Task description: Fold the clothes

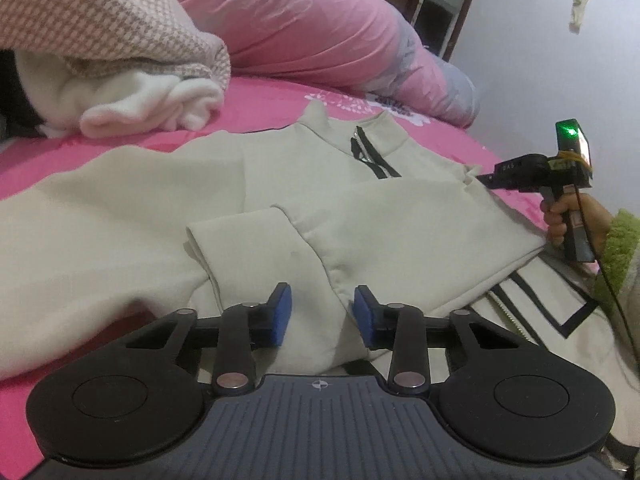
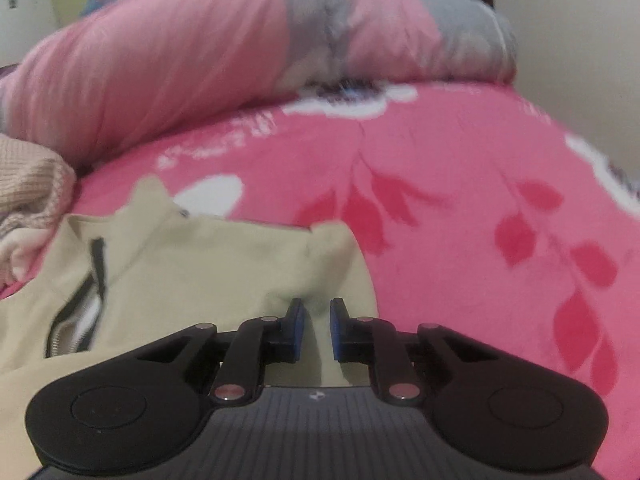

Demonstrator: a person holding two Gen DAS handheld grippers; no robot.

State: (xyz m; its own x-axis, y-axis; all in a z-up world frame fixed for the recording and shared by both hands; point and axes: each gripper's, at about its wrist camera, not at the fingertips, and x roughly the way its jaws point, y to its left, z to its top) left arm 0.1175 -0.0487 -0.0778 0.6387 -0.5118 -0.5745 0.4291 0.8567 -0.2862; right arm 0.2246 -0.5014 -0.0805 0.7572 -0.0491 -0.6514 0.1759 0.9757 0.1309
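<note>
A cream half-zip sweater (image 1: 160, 208) lies chest-up on the pink floral bedsheet (image 1: 260, 96), with one sleeve folded across its front. My left gripper (image 1: 322, 314) hovers low over the near hem. Its blue pads stand apart with a ridge of the fabric between them, not pinched. At the sweater's far right shoulder, my right gripper (image 1: 486, 179) is held by a hand (image 1: 560, 216) and its tips touch a puckered corner. In the right wrist view the sweater (image 2: 200, 272) bunches between the nearly closed pads of the right gripper (image 2: 316, 328).
A houndstooth blanket with white fleece (image 1: 120, 40) is heaped at the back left. A rolled pink and grey quilt (image 1: 320, 28) runs along the far side. A pale garment with black lines and a zip (image 1: 540, 312) lies at the near right, beside a green fleecy sleeve (image 1: 616, 248).
</note>
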